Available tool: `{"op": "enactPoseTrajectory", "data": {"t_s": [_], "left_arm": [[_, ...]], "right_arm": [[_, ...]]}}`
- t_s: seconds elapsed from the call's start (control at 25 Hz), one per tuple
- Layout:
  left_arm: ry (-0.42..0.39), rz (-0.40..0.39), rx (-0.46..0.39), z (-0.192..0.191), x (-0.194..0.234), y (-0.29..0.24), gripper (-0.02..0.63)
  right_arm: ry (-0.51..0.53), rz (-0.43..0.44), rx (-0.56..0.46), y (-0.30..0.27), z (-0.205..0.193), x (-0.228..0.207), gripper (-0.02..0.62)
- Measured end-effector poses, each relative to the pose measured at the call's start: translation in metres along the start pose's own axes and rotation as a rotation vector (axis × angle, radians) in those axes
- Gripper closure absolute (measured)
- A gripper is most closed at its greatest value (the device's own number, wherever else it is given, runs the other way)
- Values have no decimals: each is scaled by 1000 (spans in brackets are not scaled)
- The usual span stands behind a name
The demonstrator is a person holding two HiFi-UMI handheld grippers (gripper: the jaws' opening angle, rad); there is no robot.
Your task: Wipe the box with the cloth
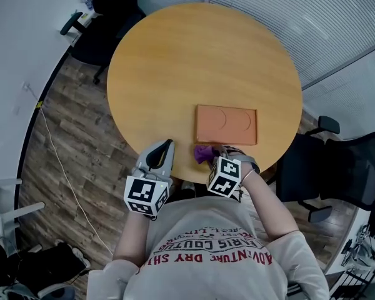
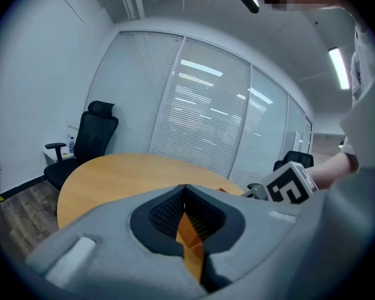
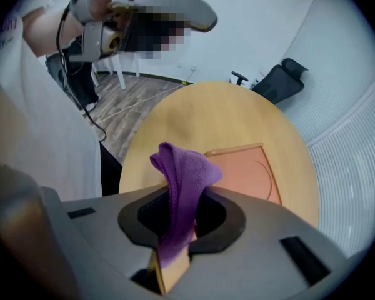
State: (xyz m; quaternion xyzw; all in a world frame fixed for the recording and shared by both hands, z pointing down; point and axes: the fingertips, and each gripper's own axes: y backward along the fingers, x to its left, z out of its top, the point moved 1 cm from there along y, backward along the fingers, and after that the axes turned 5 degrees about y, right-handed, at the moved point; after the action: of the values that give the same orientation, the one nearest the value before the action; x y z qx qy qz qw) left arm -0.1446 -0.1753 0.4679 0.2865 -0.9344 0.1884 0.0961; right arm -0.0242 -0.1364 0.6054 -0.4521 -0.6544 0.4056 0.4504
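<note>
A flat orange-brown box (image 1: 227, 125) with two round outlines on its lid lies on the round wooden table (image 1: 200, 55), near the front right edge. My right gripper (image 1: 211, 157) is shut on a purple cloth (image 1: 204, 153), just in front of the box's near left corner. In the right gripper view the cloth (image 3: 182, 179) stands up out of the right gripper (image 3: 181, 192), with the box (image 3: 247, 170) just beyond. My left gripper (image 1: 167, 145) hovers at the table's front edge, left of the cloth. Its jaws meet with nothing between them, as the left gripper (image 2: 185, 187) shows.
Black office chairs stand at the back left (image 1: 103, 33) and at the right (image 1: 340, 167) of the table. A white cable (image 1: 56, 161) runs over the wood floor on the left. Slatted blinds (image 1: 300, 17) line the far right wall.
</note>
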Motion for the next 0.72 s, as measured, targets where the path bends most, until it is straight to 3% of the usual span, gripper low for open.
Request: {"op": "enactPoseTrajectory", "data": {"t_s": [0.16, 0.44, 0.72], "left_arm": [[-14, -7, -8, 7, -6, -2, 597], [-24, 5, -17, 22, -19, -22, 597], [-4, 80, -31, 30, -19, -45, 597]], "right_arm": [[-73, -43, -23, 19, -11, -19, 518], [-1, -166, 34, 28, -35, -79, 518], [95, -250, 50, 18, -53, -142, 518]]}}
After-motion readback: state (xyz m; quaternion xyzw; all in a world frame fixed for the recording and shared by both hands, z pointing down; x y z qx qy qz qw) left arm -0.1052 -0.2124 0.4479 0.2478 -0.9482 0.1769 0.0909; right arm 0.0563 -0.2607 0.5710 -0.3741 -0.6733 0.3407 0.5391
